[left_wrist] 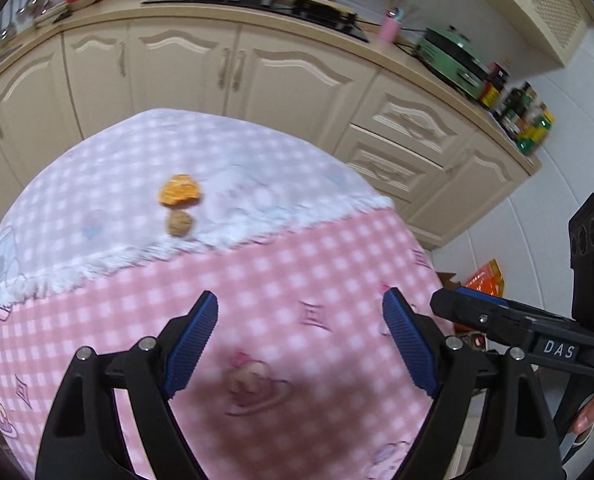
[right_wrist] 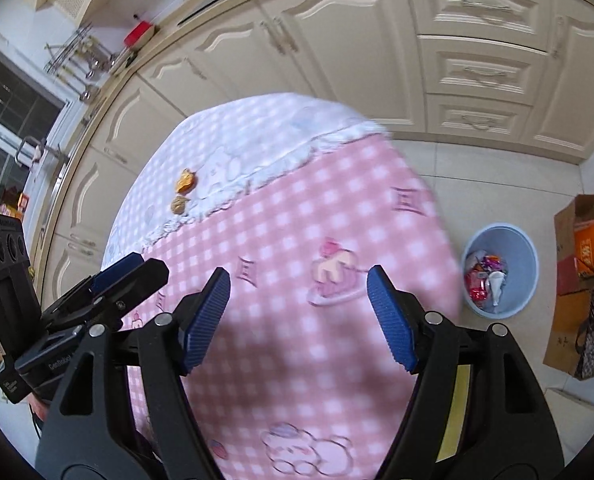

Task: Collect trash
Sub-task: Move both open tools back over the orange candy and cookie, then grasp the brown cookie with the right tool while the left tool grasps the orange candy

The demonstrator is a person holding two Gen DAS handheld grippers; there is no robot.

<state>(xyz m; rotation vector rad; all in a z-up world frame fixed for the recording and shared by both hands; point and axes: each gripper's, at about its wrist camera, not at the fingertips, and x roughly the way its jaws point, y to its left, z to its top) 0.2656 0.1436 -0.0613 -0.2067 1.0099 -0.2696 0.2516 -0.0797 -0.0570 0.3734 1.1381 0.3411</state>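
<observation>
An orange peel piece [left_wrist: 179, 194] and a small brown nut-like scrap [left_wrist: 180, 223] lie on the pale chequered cloth at the far side of the table [left_wrist: 297, 264]. Both show again in the right wrist view: the peel [right_wrist: 186, 181] and the scrap [right_wrist: 179, 205]. My left gripper [left_wrist: 300, 344] hovers open over the pink cloth, well short of them, with nothing between its fingers. My right gripper [right_wrist: 299, 316] is open and empty too, over the pink cloth. A blue bin [right_wrist: 500, 268] with wrappers stands on the floor to the right of the table.
Cream kitchen cabinets [left_wrist: 233, 76] run behind the table, with a hob and pan on the counter. Bottles [left_wrist: 525, 120] crowd the counter's right end. Cardboard boxes and a bag [right_wrist: 585, 280] sit on the floor beside the bin. The other gripper [left_wrist: 529, 328] shows at the right edge.
</observation>
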